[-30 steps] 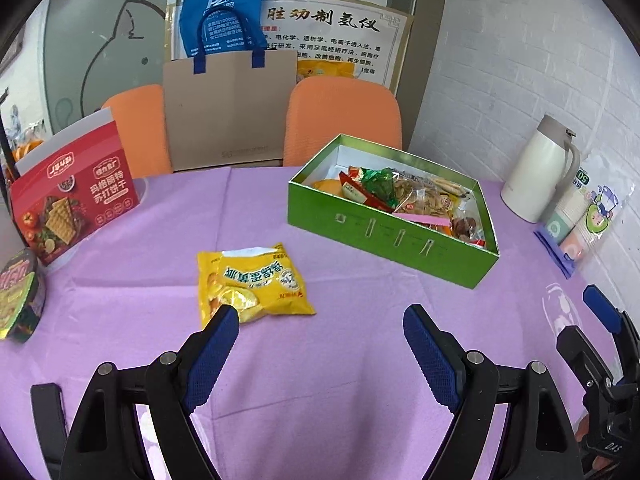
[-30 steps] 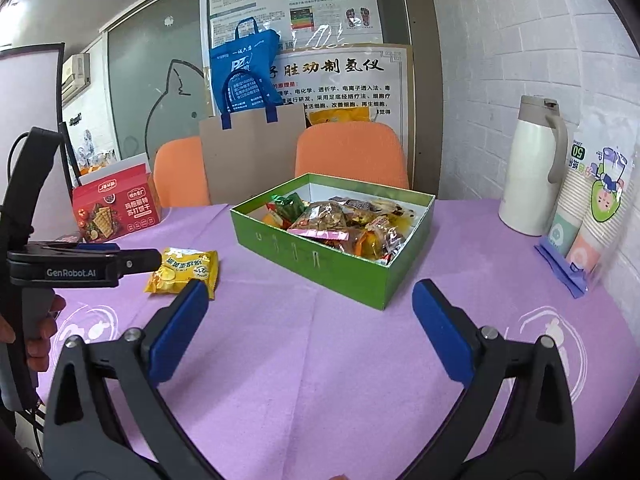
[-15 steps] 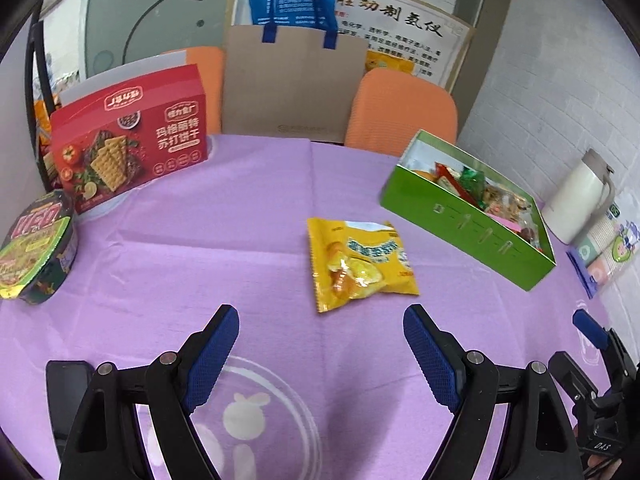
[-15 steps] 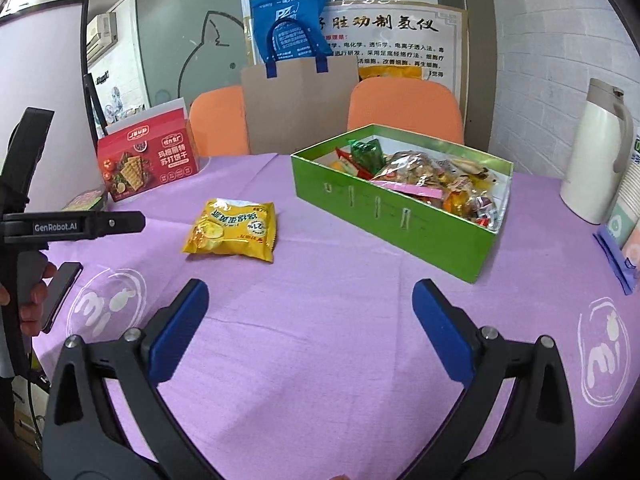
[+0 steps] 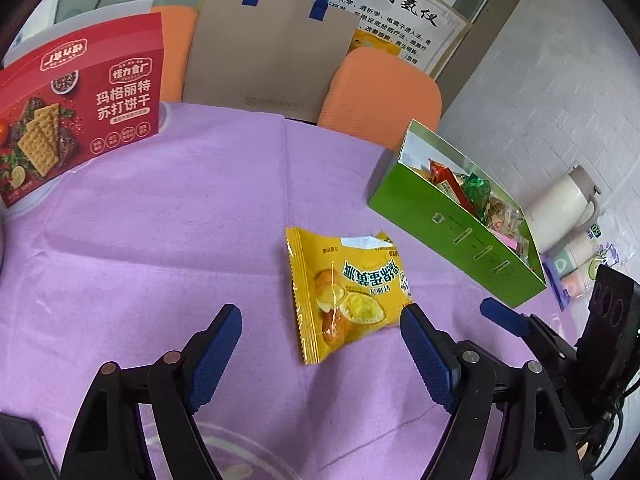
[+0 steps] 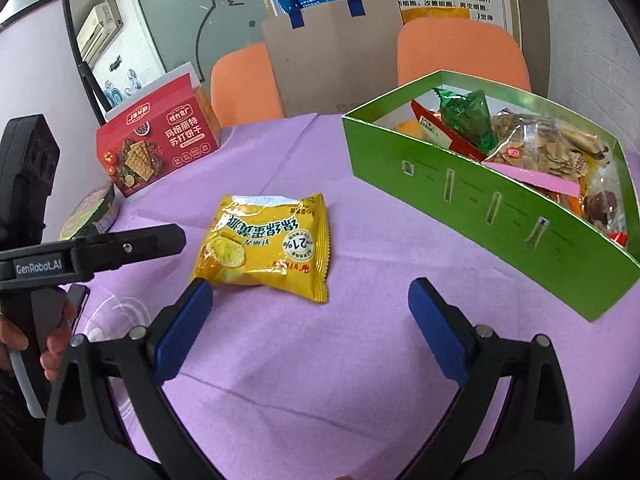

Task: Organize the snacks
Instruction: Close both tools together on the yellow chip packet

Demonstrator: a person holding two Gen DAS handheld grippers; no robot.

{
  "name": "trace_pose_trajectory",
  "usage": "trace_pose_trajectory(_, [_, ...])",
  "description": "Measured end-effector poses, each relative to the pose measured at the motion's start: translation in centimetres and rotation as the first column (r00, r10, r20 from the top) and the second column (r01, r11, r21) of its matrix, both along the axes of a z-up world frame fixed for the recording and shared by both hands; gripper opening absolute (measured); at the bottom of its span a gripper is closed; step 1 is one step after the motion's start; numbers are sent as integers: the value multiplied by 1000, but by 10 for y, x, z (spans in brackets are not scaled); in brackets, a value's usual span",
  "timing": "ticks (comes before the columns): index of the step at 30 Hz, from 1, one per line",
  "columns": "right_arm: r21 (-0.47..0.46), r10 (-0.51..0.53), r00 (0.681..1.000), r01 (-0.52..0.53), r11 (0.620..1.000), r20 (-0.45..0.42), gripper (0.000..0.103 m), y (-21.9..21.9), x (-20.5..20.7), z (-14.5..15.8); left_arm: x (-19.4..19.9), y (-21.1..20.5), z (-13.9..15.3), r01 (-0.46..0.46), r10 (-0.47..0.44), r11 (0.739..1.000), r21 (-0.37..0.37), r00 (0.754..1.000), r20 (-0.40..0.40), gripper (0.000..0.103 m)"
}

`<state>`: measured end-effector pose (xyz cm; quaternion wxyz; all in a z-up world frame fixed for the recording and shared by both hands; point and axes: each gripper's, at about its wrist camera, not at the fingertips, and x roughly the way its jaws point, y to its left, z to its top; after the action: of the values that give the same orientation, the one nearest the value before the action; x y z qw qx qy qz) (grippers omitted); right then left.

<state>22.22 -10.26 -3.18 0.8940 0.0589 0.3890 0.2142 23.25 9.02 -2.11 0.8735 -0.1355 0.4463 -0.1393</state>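
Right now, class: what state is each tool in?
Left tool: open, holding nothing.
Right tool: open, holding nothing.

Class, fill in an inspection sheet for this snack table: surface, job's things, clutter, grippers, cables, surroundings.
Surface: purple cloth, creased, with printed white logos.
Job's things: yellow packet flat on the cloth; green box open, holding mixed snacks; red cracker box upright; noodle bowl beside it.
Clutter: white jug and sleeve of paper cups past the green box.
Grippers: left gripper and right gripper both open, empty, near the packet.
Cables: thin wires on the right gripper's body.
Surroundings: two orange chairs, paper bag, wall posters, white brick wall.
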Motion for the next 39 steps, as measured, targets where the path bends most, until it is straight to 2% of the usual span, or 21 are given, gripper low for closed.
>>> trace_pose_trajectory(3, [30,19,999,-18,999,-31,92,3,19,-6,15,0,-8,5,-5,1000,-19,1000,-23,75])
trace_pose_trajectory(5, [49,38,999,-36,998,-38,89,5,28,-9,22,-1,-12,17,-19,999,-35,999,-35,64])
trace_pose_trajectory(8, [60,62,996,-59,996,-59,87,11,38,-16,30,-4,-19,37,-39,999,-40,998,-51,57])
trace_pose_trajectory(10, [48,74,994,-70,996,-77,77,17,44,-23,34,-6,-25,43,-45,998,-37,997,-62,54])
trace_pose_trajectory(12, [57,96,991,-90,994,-93,74,22,47,-27,38,-7,-32,57,-62,997,-56,995,-82,44])
trace_pose_trajectory(13, [64,103,991,-97,993,-85,62,24,47,-26,38,-7,-34,64,-71,995,-79,994,-84,43])
trace_pose_trajectory(16, [96,138,987,-130,987,-77,45,28,42,-26,35,-8,-34,64,-71,994,-89,994,-79,37])
trace_pose_trajectory(23, [73,112,994,-111,991,-5,41,24,12,-9,10,-19,-14,87,-90,994,-61,995,-49,33])
trace_pose_trajectory(27, [93,77,996,-81,992,43,41,8,-5,9,-3,-33,10,118,-119,992,-47,993,-3,32])
trace_pose_trajectory(33, [122,-9,990,-8,993,138,41,-30,-31,38,-17,-78,52,182,-183,983,16,981,70,31])
trace_pose_trajectory(39, [170,-100,977,68,983,189,41,-81,-45,55,-20,-133,80,264,-268,963,52,958,104,31])
